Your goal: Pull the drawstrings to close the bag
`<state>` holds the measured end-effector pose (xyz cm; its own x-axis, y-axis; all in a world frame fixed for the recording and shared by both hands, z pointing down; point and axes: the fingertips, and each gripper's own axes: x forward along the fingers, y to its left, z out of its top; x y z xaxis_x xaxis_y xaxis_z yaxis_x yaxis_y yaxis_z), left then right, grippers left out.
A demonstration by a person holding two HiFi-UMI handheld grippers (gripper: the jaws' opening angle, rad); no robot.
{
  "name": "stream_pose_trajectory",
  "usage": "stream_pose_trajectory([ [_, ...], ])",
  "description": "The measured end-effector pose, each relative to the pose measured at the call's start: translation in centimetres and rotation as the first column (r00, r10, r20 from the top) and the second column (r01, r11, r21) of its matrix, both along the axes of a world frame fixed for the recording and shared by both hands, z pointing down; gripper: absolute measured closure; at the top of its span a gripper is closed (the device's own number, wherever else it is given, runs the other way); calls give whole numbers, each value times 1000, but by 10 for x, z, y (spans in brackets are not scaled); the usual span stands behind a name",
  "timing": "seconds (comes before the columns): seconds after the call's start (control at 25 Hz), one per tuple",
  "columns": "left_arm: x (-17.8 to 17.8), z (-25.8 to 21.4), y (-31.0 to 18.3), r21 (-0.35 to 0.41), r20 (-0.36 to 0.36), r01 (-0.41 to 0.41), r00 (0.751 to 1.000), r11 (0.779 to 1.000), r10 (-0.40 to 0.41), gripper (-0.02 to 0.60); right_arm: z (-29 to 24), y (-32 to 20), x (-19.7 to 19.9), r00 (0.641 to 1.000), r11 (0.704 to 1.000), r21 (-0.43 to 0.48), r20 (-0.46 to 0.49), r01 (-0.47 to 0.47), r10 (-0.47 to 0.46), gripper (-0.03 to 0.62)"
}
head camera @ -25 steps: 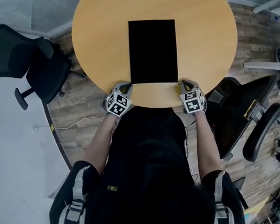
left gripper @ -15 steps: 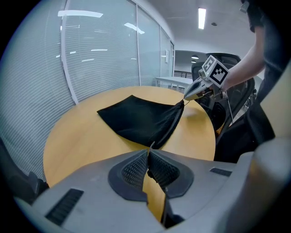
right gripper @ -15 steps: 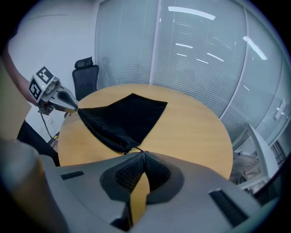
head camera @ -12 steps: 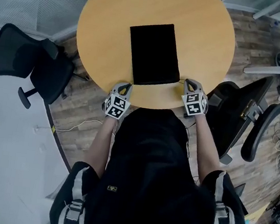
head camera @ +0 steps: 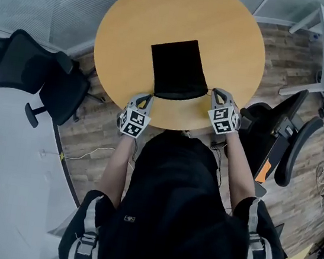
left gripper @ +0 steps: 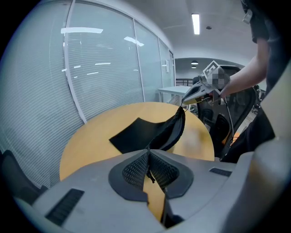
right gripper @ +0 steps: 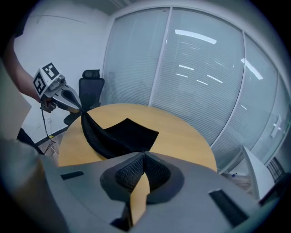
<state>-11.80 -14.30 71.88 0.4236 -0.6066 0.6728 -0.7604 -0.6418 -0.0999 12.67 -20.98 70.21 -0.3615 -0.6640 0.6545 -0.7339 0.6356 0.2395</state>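
Head view, bag: your black bag point(head camera: 176, 68) lies on the round wooden table point(head camera: 134, 26), with its near mouth edge bunched and raised.
Head view, grippers: your left gripper point(head camera: 148, 96) and right gripper point(head camera: 214, 92) sit at the mouth's two corners, above the table's near edge.
Left gripper view, fingers: yours are pressed together on a thin black drawstring point(left gripper: 148, 174). The bag's mouth hangs slung across to the other gripper.
Right gripper view, fingers: yours are closed tight on the drawstring at the mouth's corner. The bag's far end rests flat on the table.
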Motion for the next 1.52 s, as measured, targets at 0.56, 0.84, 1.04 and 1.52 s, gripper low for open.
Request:
stream_pose_trajectory([
  [0.56,-3,-190,-53,330,-102,81,994,940,-49,561,-172,-42,-11,996,942,333,74,31,-59,536],
  [0.84,-9,-247,-42,389,-178,145,981,910,-80,561,-235,-33,-15,990,914,406,118,22,-76,536],
  [1.04,-18,-266,-38,415,-228,216,965,884,-129,561,-250,-27,-10,986,903,429,146,8,-78,536],
  [1.52,-33,-276,-21,428,-262,266,951,864,-163,561,-246,-13,5,986,904,428,155,-14,-58,536],
])
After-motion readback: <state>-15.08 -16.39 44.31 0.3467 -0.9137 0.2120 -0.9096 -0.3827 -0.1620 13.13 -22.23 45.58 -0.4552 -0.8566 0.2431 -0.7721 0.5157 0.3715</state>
